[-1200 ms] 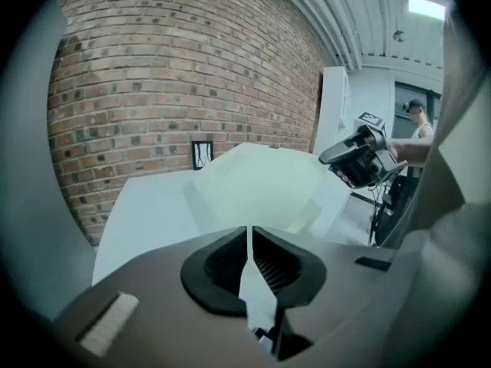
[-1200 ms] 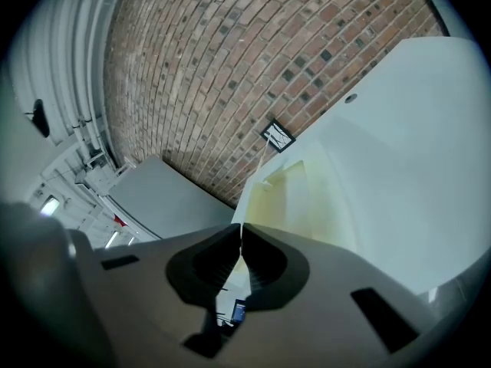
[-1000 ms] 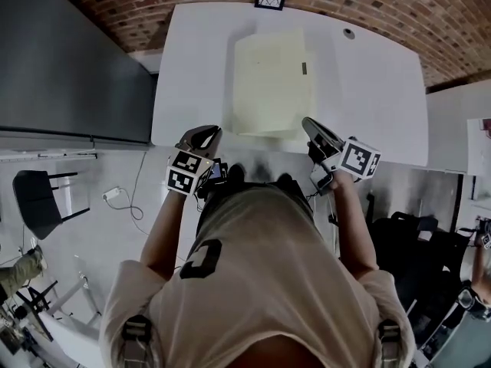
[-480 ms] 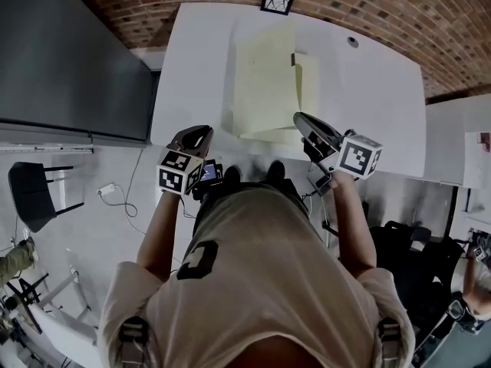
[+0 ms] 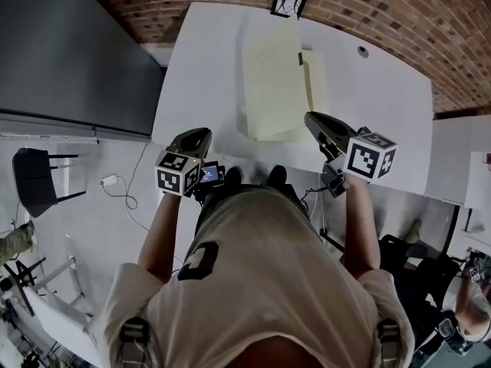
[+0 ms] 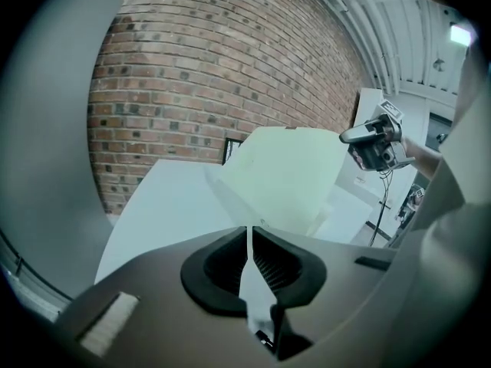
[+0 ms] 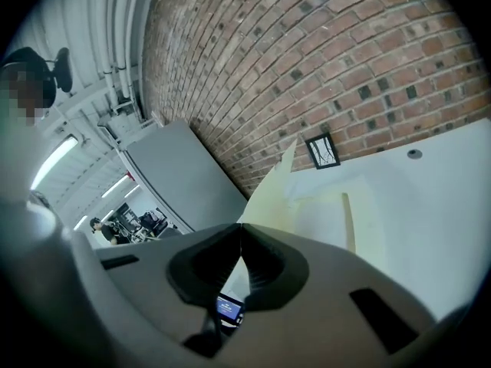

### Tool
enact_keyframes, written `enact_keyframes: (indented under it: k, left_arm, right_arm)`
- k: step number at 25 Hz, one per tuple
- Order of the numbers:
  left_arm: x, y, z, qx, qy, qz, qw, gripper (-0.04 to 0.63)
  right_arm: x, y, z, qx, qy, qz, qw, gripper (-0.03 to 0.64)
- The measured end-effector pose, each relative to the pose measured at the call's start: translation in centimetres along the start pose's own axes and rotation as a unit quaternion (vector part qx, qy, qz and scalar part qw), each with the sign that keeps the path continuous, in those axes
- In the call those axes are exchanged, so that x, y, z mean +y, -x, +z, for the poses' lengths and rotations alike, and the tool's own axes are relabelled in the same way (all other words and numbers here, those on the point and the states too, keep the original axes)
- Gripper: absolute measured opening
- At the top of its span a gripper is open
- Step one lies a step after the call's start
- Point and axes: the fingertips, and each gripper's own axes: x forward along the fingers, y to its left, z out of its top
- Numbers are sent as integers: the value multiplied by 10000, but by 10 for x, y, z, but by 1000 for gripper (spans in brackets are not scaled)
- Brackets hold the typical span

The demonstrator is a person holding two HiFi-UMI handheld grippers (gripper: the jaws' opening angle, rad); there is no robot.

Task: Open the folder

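At the desk's near edge, the right gripper [image 5: 313, 119] has its tongs pinched shut on the near right corner of the folder [image 5: 270, 75]. In the right gripper view the pale yellow cover rises straight from the closed tips to a peak. The folder lies on the middle of the white desk [image 5: 203, 67], its long side running from the near edge toward the far edge, where a small black-framed card [image 5: 288, 1] stands. The left gripper [image 5: 195, 134] hangs at the near edge, left of the folder and apart from it. Its tongs are all but together with nothing gripped.

I judge the chief risk to be the grip itself: a thin cover held only by one corner could slide out of the pads, and it would then drop back shut. Nothing pins the lower leaf either, so the lift could drag or swing the whole folder across the smooth desk rather than open it. The cover could also bend at the corner instead of hinging.

A second ago the folder lay flat and closed. Half a second ago the cover had begun to tip — now it stands steeper, with the inner leaf showing to its right, and the right gripper sits higher.
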Motion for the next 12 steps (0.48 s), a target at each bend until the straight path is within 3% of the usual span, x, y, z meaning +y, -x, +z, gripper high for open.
enact_keyframes:
  k: [9, 12]
  left_arm:
    - [1, 5, -7, -4, 147, 88, 9999, 21]
    - [7, 13, -13, -24, 215, 162, 9996, 21]
  right_arm:
    - [39, -27, -1, 553, 1294, 251, 9897, 8]
    - [56, -43, -7, 701, 1446, 456, 9860, 8]
